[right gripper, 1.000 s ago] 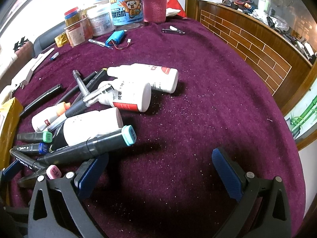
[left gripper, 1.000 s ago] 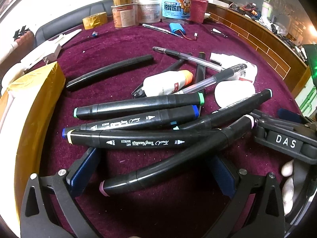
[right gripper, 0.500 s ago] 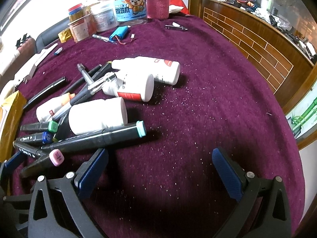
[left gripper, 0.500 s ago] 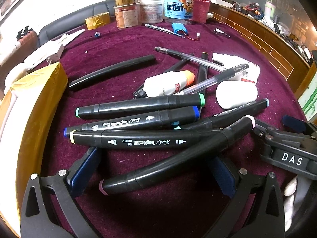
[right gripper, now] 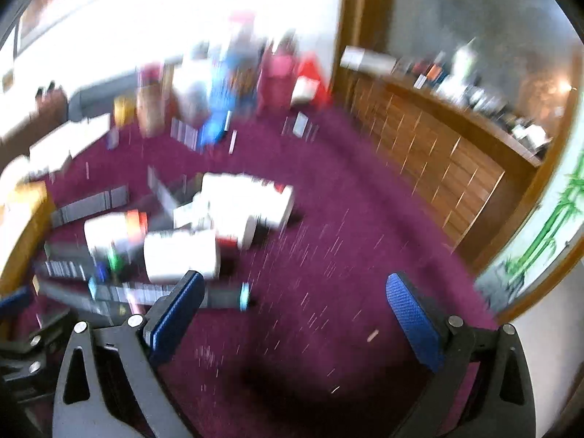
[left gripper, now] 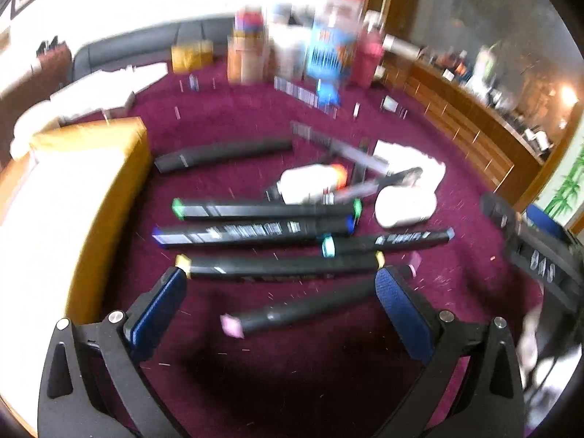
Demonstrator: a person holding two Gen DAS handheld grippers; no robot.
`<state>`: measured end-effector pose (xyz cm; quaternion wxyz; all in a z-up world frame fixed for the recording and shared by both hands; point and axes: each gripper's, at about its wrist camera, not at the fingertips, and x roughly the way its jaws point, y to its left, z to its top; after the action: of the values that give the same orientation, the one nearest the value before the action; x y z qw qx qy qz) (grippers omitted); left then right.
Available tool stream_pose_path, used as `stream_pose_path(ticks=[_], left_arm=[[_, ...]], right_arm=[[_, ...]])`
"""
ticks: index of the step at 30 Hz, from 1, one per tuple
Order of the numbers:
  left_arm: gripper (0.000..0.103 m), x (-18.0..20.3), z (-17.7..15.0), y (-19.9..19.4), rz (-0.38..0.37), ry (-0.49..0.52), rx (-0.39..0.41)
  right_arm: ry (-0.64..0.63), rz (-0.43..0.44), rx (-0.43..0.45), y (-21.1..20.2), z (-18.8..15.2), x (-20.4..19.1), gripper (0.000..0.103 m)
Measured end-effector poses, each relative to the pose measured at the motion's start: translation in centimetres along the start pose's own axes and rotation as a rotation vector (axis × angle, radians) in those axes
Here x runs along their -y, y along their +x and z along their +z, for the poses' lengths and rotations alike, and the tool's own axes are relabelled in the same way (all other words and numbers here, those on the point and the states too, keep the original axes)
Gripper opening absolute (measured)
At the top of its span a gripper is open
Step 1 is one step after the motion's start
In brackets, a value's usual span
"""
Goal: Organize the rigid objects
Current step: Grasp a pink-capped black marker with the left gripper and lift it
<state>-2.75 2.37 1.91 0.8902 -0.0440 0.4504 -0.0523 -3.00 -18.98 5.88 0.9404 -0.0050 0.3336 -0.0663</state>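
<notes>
Several black markers (left gripper: 255, 231) and white bottles (right gripper: 182, 255) crowd the maroon cloth (left gripper: 292, 365) before the spread, empty left gripper (left gripper: 281, 284) and right gripper (right gripper: 295, 292).

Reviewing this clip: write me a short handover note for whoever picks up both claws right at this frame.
Both views are motion-blurred, so details are coarse.
Left claw: open, empty, above the marker pile, with the pink-capped marker between its fingers but not gripped.
Right claw: open, empty, over bare maroon cloth just right of the pile; the teal-capped marker runs behind its left finger.
Things: black markers lie side by side, some crossing, with white bottles and pens beyond them. A gold-edged box sits left of the pile.
Done: nothing visibly sorted.
Left: pick up and group the markers, pens and bottles.
</notes>
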Motion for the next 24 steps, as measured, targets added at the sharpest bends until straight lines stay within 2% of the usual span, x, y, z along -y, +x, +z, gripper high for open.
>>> stream_pose_path(ticks=[1, 2, 3, 6, 10, 13, 17, 21, 22, 24], left_arm=[[0.103, -0.2, -0.1, -0.9, -0.009, 0.002, 0.03], [0.103, -0.6, -0.1, -2.6, -0.015, 0.015, 0.085], [0.103, -0.9, -0.2, -3.6, -0.016, 0.026, 0.121], [0.103, -2.1, -0.1, -6.0, -0.012, 0.047, 0.192], [0.103, -3.1, -0.1, -6.3, 0.032, 0.052, 0.181], [0.098, -2.9, -0.6, -6.1, 0.046, 0.108, 0.17], [0.09, -0.1, -1.6, -6.4, 0.001, 0.279, 0.183], [0.09, 3.1, -2.2, -4.5, -0.025, 0.447, 0.153], [0.087, 3.6, -2.3, -4.1, -0.017, 0.473, 0.152], [0.057, 4.5, -2.2, -2.8, -0.004, 0.523, 0.141]], right_arm=[[0.036, 0.002, 0.087, -1.1, 0.3, 0.8, 0.098], [0.066, 0.018, 0.129, -1.4, 0.6, 1.3, 0.098], [0.08, 0.029, 0.127, -1.2, 1.0, 1.5, 0.098], [0.108, 0.095, 0.028, 1.4, 2.0, 1.6, 0.098], [0.171, 0.11, 0.002, 3.3, 1.2, 2.0, 0.098], [0.227, 0.145, -0.021, 4.4, -0.2, 2.7, 0.098], [0.288, 0.187, -0.019, 4.1, -0.8, 3.8, 0.098], [0.297, 0.202, -0.02, 4.0, -0.8, 3.9, 0.098], [0.296, 0.205, -0.021, 4.0, -0.8, 3.9, 0.098], [0.298, 0.211, -0.023, 4.0, -0.9, 3.9, 0.098]])
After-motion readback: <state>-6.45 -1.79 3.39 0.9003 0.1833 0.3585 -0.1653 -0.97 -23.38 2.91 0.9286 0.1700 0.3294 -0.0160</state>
